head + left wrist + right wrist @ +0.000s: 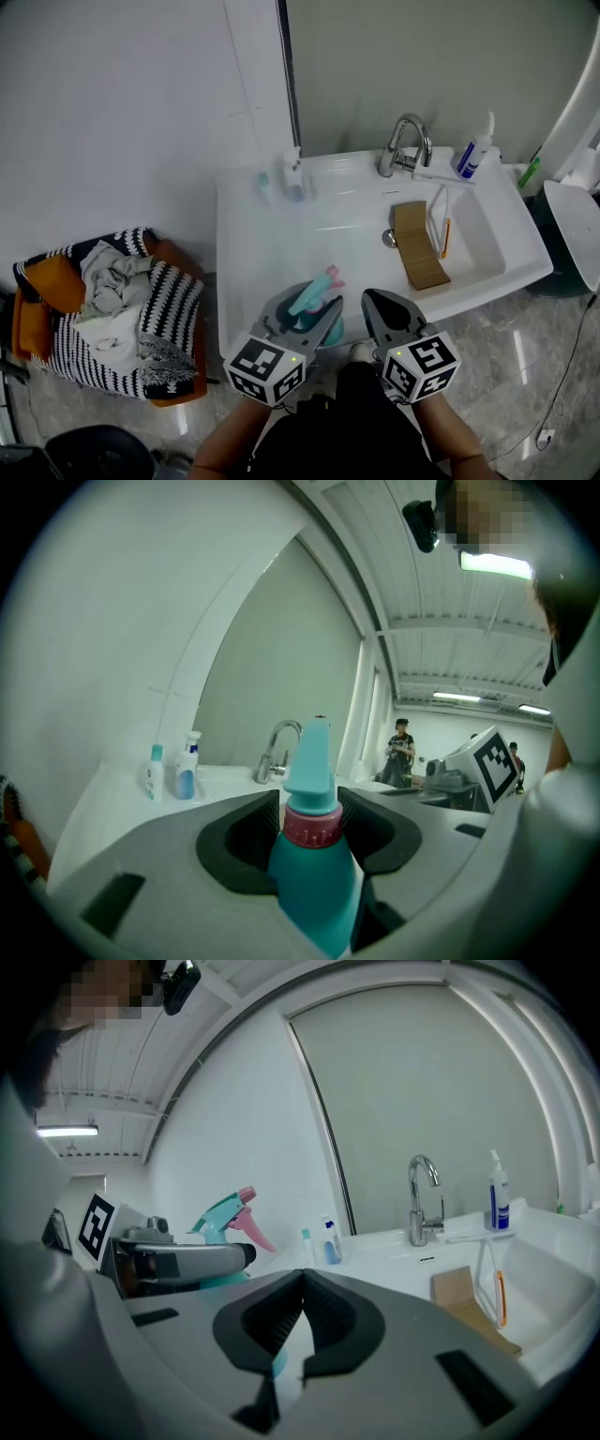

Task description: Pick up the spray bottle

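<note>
The spray bottle (pixel 317 287) is teal with a pink collar and a pink trigger. My left gripper (pixel 314 314) is shut on its body and holds it upright in front of the sink's near rim. In the left gripper view the spray bottle (pixel 314 878) stands between the dark pads, its nozzle pointing up. My right gripper (pixel 373 302) hovers just right of it, shut and empty. In the right gripper view its tips (pixel 302 1279) meet, and the spray bottle (pixel 223 1215) shows to the left, above the left gripper's finger (pixel 183 1260).
A white sink (pixel 234 281) carries a chrome faucet (pixel 403 145), a pump bottle (pixel 473 155), two small bottles (pixel 281 180) and a brown cardboard piece (pixel 417 246). A basket of laundry (pixel 112 309) sits on the floor at the left. A person (pixel 401 752) stands far behind.
</note>
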Demonstrator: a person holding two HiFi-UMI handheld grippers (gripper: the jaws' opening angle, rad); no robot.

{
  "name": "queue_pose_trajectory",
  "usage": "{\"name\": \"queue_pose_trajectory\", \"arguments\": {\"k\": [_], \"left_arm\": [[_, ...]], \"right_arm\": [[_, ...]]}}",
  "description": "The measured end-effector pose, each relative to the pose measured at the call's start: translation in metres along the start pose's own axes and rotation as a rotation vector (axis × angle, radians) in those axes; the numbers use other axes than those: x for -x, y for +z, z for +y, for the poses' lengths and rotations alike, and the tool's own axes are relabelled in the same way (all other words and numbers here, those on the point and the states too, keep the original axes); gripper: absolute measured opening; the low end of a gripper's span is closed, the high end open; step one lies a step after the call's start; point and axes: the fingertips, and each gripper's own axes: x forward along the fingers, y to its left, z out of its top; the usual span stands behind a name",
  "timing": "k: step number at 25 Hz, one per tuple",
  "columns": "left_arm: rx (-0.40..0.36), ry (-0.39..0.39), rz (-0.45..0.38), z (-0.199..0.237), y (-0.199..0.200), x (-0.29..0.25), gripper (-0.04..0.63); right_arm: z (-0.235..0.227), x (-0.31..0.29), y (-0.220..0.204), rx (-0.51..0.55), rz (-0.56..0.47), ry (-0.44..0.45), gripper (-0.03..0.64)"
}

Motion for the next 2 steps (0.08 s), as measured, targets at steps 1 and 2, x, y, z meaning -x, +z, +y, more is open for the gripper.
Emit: {"name": "queue_pose_trajectory", "arguments": {"k": [1,2], "left_arm": [[0.007,-0.002,-0.003,-0.001,0.0002,0.0006,0.189],[0.013,-0.004,-0.006,-0.002,0.0005,0.0012,0.189]], "right_arm": [[0.0003,0.0011,-0.0008,-0.001,-0.002,0.0,0.006],[0.0006,0.0021,-0.0015,-0.002,-0.004,0.0,0.006]]}}
